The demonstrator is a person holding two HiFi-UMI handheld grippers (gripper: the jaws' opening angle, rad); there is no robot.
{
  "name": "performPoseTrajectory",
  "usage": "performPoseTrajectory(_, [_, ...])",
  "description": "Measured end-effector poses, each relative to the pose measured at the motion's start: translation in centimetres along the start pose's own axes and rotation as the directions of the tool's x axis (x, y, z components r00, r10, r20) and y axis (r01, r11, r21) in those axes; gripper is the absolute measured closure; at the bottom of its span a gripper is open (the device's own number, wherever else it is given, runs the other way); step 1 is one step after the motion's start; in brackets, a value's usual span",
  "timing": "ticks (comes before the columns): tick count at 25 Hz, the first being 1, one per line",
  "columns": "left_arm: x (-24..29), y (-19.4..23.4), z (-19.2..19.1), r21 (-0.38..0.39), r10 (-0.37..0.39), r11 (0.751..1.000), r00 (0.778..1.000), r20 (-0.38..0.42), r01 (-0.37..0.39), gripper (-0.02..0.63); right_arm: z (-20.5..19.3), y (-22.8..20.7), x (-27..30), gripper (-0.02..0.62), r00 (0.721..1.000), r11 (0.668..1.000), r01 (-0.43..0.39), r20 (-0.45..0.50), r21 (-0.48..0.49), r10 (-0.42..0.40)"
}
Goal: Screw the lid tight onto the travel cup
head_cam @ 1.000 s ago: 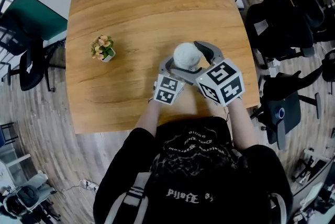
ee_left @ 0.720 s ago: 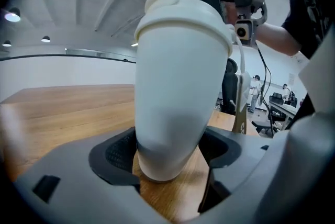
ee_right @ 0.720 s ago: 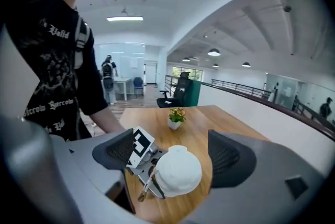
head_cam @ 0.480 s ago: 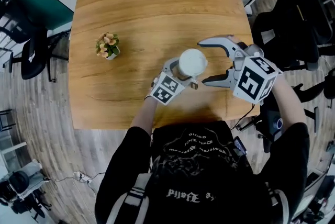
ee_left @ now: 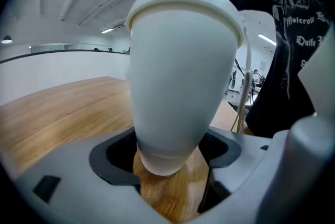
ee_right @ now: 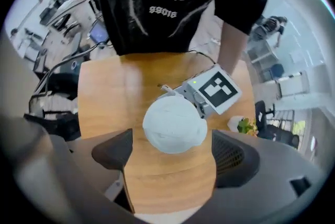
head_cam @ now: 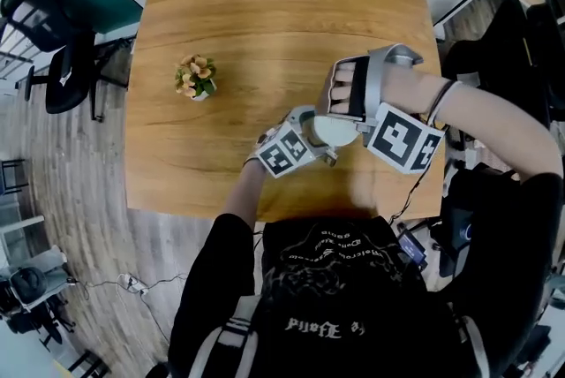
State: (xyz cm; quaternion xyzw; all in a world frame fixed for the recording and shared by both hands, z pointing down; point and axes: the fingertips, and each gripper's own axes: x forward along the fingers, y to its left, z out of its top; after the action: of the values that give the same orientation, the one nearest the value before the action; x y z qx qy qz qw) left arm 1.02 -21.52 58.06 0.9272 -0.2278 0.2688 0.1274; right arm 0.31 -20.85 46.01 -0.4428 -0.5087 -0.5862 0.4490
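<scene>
Left gripper (ee_left: 167,165) clamping travel cup (ee_left: 180,87) base. Right gripper (ee_right: 174,155) hovering over lid (ee_right: 174,124), jaws gaping at 3 and 9 o'clock. Regrasp step; next likely needing closing, twisting.

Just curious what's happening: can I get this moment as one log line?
left gripper: shut on travel cup | right gripper: open, over lid, apart from it | lid: on travel cup

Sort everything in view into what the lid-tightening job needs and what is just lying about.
Job: travel cup; lid; left gripper, shut on the cup's base; right gripper, open above the lid.

Lying about: potted plant on the table; office chair beside it.
</scene>
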Motion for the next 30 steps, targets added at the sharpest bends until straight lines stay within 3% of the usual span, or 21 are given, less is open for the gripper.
performPoseTrajectory(3, [0.1, 0.2, 0.1, 0.012, -0.003, 1.000, 1.000, 0.001, 0.003, 0.213, 0.4, -0.5, 0.8, 0.133, 0.999, 0.993, -0.022, 0.027, -0.119, 0.026])
performPoseTrajectory(6, [0.1, 0.4, -0.1, 0.019, -0.012, 1.000, 1.000, -0.002, 0.012, 0.212, 1.2, -0.7, 1.7, 0.153, 0.998, 0.992, -0.021, 0.061, -0.125, 0.029])
performPoseTrajectory(11, [-0.2, 0.4, -0.2, 0.027, -0.022, 0.999, 1.000, 0.006, 0.022, 0.212, 1.7, -1.6, 1.9, 0.164, 0.992, 0.998, -0.053, 0.113, -0.017, 0.054])
performPoseTrajectory(15, [0.2, 0.7, -0.6, 0.017, -0.012, 1.000, 1.000, 0.007, 0.012, 0.212, 1.5, -2.0, 2.2, 0.163, 0.983, 0.975, -0.084, 0.179, 0.204, 0.047])
performPoseTrajectory(18, [0.3, 0.8, -0.4, 0.004, -0.013, 1.000, 1.000, 0.028, 0.013, 0.212, 1.4, -2.5, 2.1, 0.164, 0.979, 0.911, -0.086, 0.204, 0.404, 0.002])
performPoseTrajectory(23, [0.2, 0.6, -1.0, -0.045, -0.010, 0.999, 1.000, -0.007, 0.009, 0.212, 0.9, -2.5, 2.2, 0.166, 0.980, 0.782, -0.062, 0.188, 0.620, -0.071])
performPoseTrajectory(27, [0.4, 0.7, -0.8, -0.049, 0.008, 0.999, 1.000, 0.010, -0.008, 0.212, 0.6, -2.9, 1.9, 0.166, 0.962, 0.586, -0.045, 0.194, 0.809, -0.194])
performPoseTrajectory(30, [0.2, 0.6, -0.8, -0.057, 0.014, 0.998, 1.000, 0.018, -0.013, 0.212, 0.4, -3.3, 1.6, 0.166, 0.954, 0.460, -0.028, 0.160, 0.888, -0.252])
